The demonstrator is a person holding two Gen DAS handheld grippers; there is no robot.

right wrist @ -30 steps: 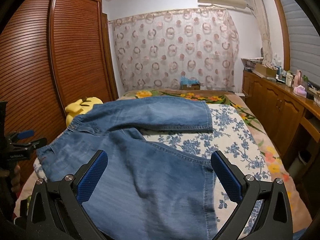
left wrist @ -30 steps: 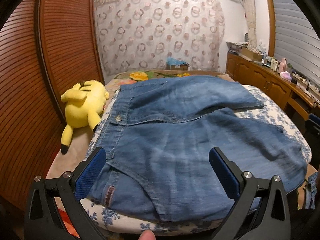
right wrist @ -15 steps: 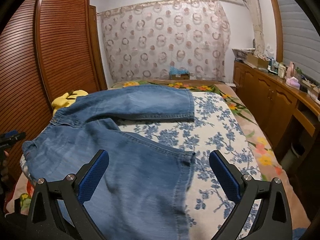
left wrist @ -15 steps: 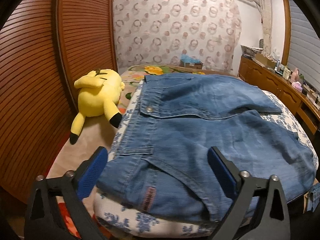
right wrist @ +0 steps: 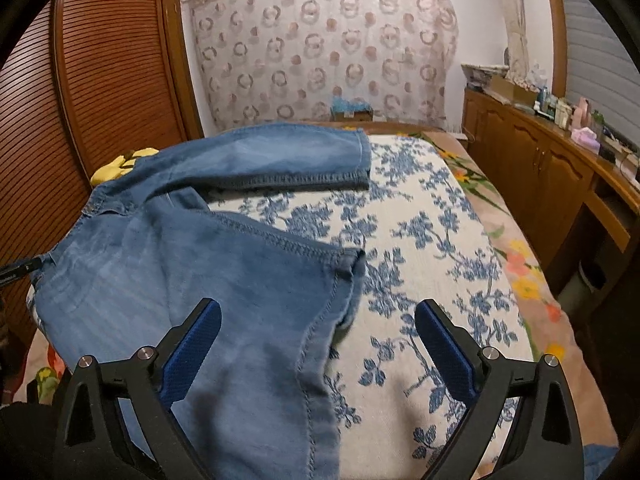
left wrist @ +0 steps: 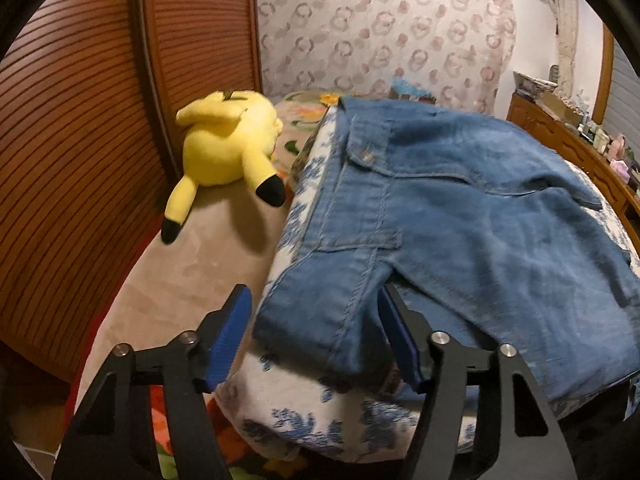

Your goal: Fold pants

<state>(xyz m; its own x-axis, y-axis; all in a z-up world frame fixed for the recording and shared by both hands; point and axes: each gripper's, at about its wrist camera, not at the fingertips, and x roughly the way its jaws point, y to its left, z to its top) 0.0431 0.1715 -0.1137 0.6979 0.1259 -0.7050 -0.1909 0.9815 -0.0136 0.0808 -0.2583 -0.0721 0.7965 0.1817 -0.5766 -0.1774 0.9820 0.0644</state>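
your left gripper [left wrist: 316,332] sits at the near left corner of the blue denim pants [left wrist: 460,216], by the waistband. its jaws have just been closing, and the corner of the waistband is between the blue pads [left wrist: 230,336], but a gap shows on the left side, so it is released, not yet pinching. the pants lie spread on the floral blue-and-white cover [right wrist: 432,248] of the bed, waist to the left, legs running right. your right gripper [right wrist: 318,340] hovers with its jaws wide apart over the hem of the near leg, gripping nothing. a yellow plush toy [left wrist: 228,148] lies far left, beside the wooden wardrobe [left wrist: 80,128].
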